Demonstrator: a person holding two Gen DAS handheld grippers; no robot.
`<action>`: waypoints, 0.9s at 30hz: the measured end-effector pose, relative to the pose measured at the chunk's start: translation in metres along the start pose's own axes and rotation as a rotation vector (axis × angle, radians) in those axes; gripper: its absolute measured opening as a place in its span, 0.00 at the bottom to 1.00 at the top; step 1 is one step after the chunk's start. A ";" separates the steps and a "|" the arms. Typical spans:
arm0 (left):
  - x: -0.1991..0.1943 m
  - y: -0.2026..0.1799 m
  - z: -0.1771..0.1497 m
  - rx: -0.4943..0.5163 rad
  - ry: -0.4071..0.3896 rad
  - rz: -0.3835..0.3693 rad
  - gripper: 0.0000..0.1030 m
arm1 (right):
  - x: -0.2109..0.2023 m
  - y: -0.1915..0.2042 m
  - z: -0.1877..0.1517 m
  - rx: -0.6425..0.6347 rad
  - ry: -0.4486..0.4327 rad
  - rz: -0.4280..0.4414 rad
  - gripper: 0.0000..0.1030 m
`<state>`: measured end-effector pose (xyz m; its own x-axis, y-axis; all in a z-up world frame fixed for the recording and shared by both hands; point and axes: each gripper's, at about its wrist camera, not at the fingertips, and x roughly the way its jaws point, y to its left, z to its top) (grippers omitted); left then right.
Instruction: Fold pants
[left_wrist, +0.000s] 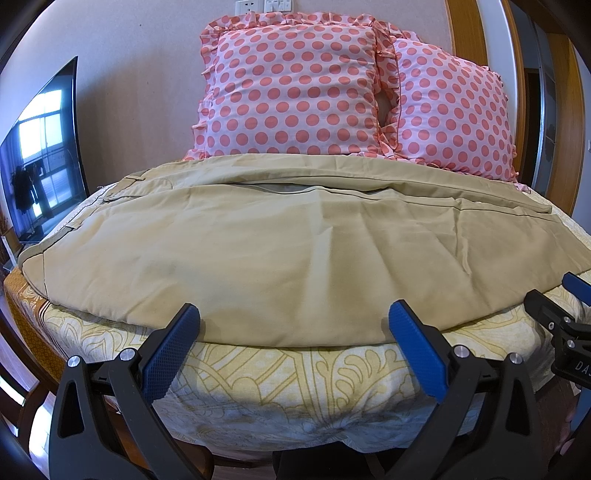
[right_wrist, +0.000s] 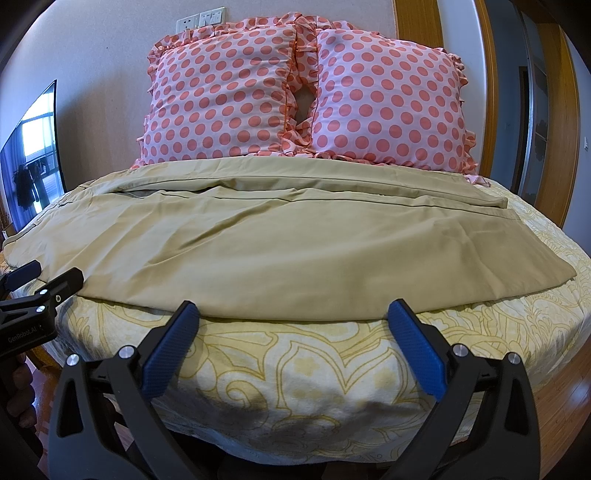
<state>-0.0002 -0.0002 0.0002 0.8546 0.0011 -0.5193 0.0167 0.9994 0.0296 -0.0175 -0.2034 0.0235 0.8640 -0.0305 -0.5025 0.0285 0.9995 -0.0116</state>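
Tan pants (left_wrist: 280, 254) lie flat across the bed, one leg laid over the other, waistband at the left and leg hems at the right; they also show in the right wrist view (right_wrist: 266, 251). My left gripper (left_wrist: 293, 317) is open and empty, its blue pads at the near edge of the cloth. My right gripper (right_wrist: 293, 317) is open and empty too, at the near edge further right. Each gripper shows at the side of the other's view: the right one (left_wrist: 554, 299) and the left one (right_wrist: 48, 275).
The bed has a yellow patterned sheet (left_wrist: 295, 373). Two pink polka-dot pillows (left_wrist: 295, 92) lean on the wall behind the pants. A dark TV screen (left_wrist: 44, 155) stands at the left. A wooden door frame (right_wrist: 554, 110) is at the right.
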 end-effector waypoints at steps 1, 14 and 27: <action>0.000 0.000 0.000 0.000 0.000 0.000 0.99 | 0.000 0.000 0.000 0.000 0.000 0.000 0.98; 0.000 0.000 0.000 0.000 -0.002 0.000 0.99 | -0.001 0.000 0.000 0.000 0.000 0.000 0.98; -0.005 0.004 0.012 -0.004 0.045 -0.018 0.99 | -0.005 -0.032 0.020 0.062 -0.023 0.029 0.98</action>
<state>0.0021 0.0030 0.0127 0.8299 -0.0156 -0.5576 0.0298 0.9994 0.0164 -0.0128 -0.2353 0.0439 0.8760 -0.0027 -0.4822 0.0340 0.9978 0.0560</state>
